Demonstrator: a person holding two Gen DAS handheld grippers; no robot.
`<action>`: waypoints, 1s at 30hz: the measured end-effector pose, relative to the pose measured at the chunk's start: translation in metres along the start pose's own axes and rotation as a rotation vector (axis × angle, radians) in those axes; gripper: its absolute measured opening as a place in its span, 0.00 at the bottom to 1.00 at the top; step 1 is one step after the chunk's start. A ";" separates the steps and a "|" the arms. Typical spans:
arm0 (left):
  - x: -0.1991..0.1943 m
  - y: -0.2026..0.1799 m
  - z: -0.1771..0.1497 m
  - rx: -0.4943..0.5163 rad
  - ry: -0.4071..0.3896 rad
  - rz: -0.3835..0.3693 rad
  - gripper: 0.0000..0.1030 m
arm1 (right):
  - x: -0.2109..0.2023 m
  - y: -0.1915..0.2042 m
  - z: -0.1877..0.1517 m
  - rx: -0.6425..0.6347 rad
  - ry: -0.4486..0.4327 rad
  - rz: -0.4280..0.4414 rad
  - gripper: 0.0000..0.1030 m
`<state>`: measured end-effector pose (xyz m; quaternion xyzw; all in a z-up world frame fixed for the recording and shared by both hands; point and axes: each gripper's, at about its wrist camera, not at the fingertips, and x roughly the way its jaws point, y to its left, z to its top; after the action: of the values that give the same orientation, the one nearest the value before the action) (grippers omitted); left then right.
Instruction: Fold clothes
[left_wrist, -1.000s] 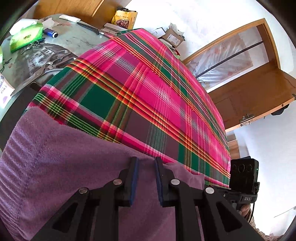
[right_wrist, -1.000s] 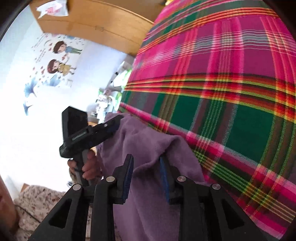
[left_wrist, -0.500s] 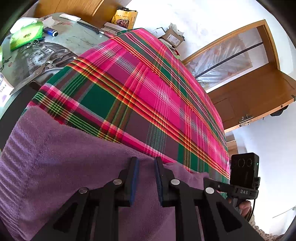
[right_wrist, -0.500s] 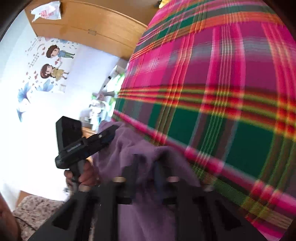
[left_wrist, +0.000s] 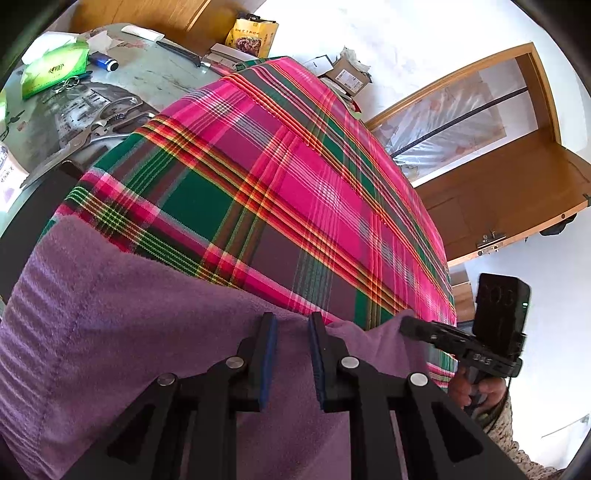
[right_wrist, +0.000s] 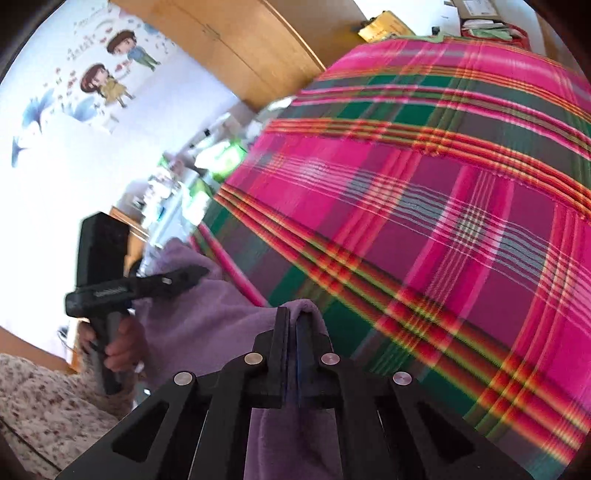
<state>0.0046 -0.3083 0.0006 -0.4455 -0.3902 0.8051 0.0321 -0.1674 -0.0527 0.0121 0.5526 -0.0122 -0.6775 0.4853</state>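
Observation:
A purple towel-like cloth (left_wrist: 122, 332) lies over the near edge of a table spread with a pink, green and red plaid cloth (left_wrist: 295, 177). My left gripper (left_wrist: 291, 321) sits at the purple cloth's far edge, its fingers narrowly apart with a thick fold of cloth between them. In the right wrist view a hand holds that left gripper (right_wrist: 192, 275), and the purple cloth (right_wrist: 207, 325) rises around its tip. My right gripper (right_wrist: 293, 317) is shut on a raised ridge of the purple cloth. In the left wrist view it shows as the right gripper (left_wrist: 410, 326) at the cloth's right corner.
Bare table top (left_wrist: 155, 77) at the far left carries scissors (left_wrist: 103, 123), a green tissue pack (left_wrist: 51, 70), a lighter and a knife. A snack bag (left_wrist: 251, 35) and boxes stand at the back. A wooden door (left_wrist: 509, 192) is on the right.
My right gripper has shut on the purple cloth; a second ago its fingers stood wide apart over it. It also swung to face further across the table. The left gripper has barely moved.

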 end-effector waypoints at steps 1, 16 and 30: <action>0.000 0.000 0.001 -0.002 -0.001 -0.001 0.18 | 0.003 -0.002 -0.001 -0.006 0.006 -0.001 0.03; -0.032 0.013 0.014 -0.037 -0.111 0.096 0.18 | -0.017 0.001 -0.016 -0.063 -0.017 0.054 0.15; -0.079 0.052 0.030 -0.157 -0.151 0.304 0.33 | -0.005 0.003 -0.016 -0.020 -0.032 0.109 0.07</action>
<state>0.0453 -0.3940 0.0306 -0.4390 -0.3812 0.7989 -0.1542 -0.1537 -0.0423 0.0109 0.5351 -0.0433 -0.6589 0.5269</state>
